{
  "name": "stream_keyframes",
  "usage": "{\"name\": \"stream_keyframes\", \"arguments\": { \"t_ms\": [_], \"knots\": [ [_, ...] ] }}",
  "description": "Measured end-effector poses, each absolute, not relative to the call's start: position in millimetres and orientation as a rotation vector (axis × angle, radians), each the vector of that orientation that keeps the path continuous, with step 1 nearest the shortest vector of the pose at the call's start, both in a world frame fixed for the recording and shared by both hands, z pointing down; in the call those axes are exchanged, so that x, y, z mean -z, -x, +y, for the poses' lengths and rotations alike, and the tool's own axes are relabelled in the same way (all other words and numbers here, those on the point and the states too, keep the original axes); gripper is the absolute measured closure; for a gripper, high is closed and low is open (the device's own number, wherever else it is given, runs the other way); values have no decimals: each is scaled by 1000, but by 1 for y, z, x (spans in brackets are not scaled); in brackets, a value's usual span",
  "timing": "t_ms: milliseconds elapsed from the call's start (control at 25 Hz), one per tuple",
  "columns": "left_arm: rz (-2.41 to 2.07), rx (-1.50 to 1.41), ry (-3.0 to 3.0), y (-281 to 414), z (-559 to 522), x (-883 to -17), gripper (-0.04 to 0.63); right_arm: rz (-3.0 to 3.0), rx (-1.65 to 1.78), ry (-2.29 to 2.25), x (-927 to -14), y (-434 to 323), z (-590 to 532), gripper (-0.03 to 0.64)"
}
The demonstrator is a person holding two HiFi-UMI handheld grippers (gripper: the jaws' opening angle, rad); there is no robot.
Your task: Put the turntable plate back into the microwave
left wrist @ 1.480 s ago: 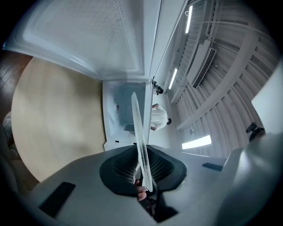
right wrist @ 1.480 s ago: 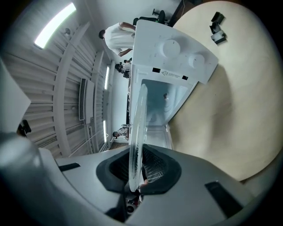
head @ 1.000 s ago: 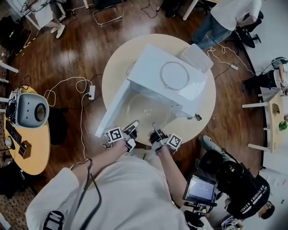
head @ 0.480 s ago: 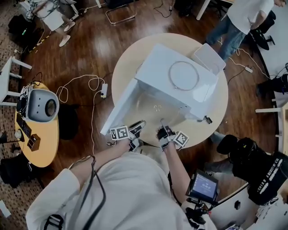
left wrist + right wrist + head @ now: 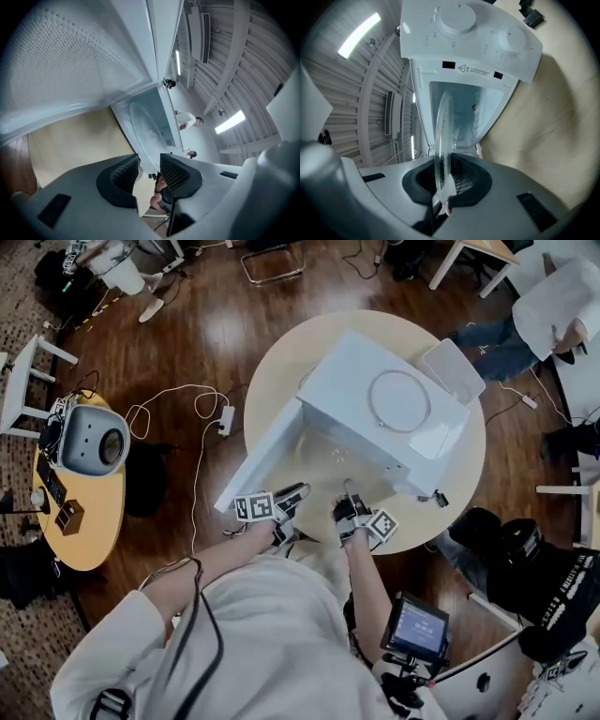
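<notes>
A white microwave (image 5: 375, 381) stands on the round table (image 5: 281, 362) with its door (image 5: 258, 460) swung open to the left. The clear glass turntable plate (image 5: 323, 463) hangs at the mouth of the cavity. My right gripper (image 5: 349, 507) is shut on its near rim; in the right gripper view the plate (image 5: 443, 136) stands edge-on between the pads (image 5: 461, 180), facing the open cavity (image 5: 464, 112). My left gripper (image 5: 286, 502) is open and its jaws have just been opening. The plate's rim (image 5: 140, 136) lies just past its fingertips (image 5: 149, 161), unpressed.
A thin ring (image 5: 398, 401) lies on the microwave's top, and a flat white pad (image 5: 452, 369) behind it. A power strip (image 5: 225, 418) with cables lies on the floor. A yellow side table (image 5: 89, 521) stands left, a camera rig (image 5: 417, 629) near right, and people sit around.
My left gripper's jaws have parted and come off the plate's rim. My right gripper has carried the plate a little toward the microwave's opening.
</notes>
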State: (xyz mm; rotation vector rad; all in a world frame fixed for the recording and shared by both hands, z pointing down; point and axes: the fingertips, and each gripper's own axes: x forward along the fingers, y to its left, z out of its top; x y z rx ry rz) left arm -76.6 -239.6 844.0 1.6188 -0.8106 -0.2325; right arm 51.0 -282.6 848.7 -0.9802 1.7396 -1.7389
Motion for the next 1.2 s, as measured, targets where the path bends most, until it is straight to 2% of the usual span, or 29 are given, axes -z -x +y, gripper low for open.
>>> {"name": "stream_keyframes", "arguments": {
  "t_ms": [440, 1200],
  "knots": [
    [-848, 198, -1633, 87, -243, -848, 466, 1610, 1755, 994, -855, -42, -299, 586],
    [-905, 141, -1652, 64, -295, -858, 466, 1620, 1665, 1079, -878, -54, -327, 586]
  ]
}}
